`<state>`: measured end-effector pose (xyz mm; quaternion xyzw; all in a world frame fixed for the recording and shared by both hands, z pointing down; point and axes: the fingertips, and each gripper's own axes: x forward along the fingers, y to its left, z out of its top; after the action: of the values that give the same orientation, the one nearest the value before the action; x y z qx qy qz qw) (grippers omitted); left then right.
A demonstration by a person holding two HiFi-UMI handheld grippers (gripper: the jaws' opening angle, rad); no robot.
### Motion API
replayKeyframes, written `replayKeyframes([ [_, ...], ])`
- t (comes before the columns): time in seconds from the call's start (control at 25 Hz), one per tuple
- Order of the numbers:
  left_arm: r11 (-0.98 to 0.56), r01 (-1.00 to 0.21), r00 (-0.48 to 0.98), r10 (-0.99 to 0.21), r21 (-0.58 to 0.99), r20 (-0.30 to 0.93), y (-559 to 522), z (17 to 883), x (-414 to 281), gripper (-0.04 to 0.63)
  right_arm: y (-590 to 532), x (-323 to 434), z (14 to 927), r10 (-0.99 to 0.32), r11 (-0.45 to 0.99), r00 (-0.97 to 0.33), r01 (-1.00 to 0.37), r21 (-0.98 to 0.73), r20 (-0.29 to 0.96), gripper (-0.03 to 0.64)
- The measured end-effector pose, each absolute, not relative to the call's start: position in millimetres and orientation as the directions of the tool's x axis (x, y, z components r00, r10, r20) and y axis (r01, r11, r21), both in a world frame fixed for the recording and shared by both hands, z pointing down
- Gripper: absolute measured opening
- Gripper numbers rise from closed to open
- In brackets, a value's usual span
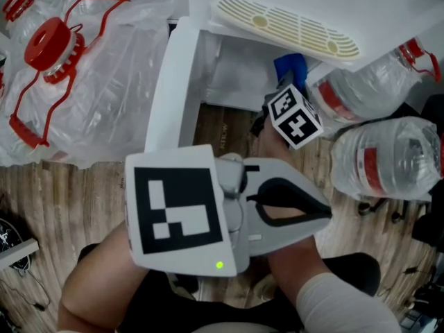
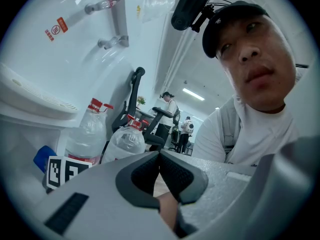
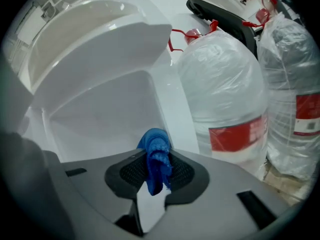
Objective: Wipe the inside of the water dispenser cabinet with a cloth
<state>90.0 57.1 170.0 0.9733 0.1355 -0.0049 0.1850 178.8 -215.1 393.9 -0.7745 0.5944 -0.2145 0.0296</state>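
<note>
Pinched between the jaws of the right gripper [image 3: 159,155], a small blue cloth [image 3: 157,166] hangs in a crumpled fold and fills the narrow gap between the two pads. This gripper points into the open white water dispenser cabinet [image 3: 107,109], and the cloth is at the mouth of it. I cannot tell if the cloth touches an inner wall. In the head view only a blue patch of the cloth [image 1: 290,68] shows above the right gripper's marker cube [image 1: 295,116], which hides the jaws there. The open cabinet door [image 1: 170,89] stands at the left of the opening, and a cream slotted drip tray [image 1: 284,26] lies above it. The left gripper [image 2: 160,158] is turned up and back toward the person, away from the cabinet. Its jaws are pressed together at the tips and hold nothing; a bit of skin shows behind the gap lower down. Its large marker cube [image 1: 177,210] covers much of the person's lap. Both forearms come from the bottom edge, the right one in a white sleeve [image 1: 336,300]. Two plastic-wrapped water bottles [image 1: 385,155] with red labels lie at the right of the cabinet. At the left are more red-capped bottles [image 1: 48,44] under clear plastic, partly cut off, so their number is unclear.
</note>
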Motion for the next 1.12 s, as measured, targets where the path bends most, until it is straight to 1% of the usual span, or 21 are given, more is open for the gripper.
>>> replayKeyframes([
  [0.16,-0.893,0.265,0.963,0.262,0.363,-0.058,58,171,91,0.003,-210,169,379,-0.949,-0.246,0.17,-0.926,-0.286,0.265,0.086],
  [0.36,-0.895,0.27,0.962,0.269,0.354,-0.053,60,171,92,0.003,-242,154,353,-0.968,-0.192,0.142,-0.95,-0.247,0.206,0.086],
  [0.52,-0.896,0.269,0.962,0.267,0.354,-0.055,60,171,92,0.003,-267,156,347,-0.966,-0.204,0.163,-0.958,-0.204,0.203,0.086],
  [0.68,-0.895,0.271,0.962,0.268,0.355,-0.057,59,170,92,0.003,-279,158,347,-0.96,-0.222,0.179,-0.954,-0.2,0.214,0.086],
  [1.12,-0.887,0.284,0.959,0.271,0.365,-0.086,59,165,89,0.003,-255,167,350,-0.949,-0.268,0.227,-0.946,-0.181,0.22,0.084],
])
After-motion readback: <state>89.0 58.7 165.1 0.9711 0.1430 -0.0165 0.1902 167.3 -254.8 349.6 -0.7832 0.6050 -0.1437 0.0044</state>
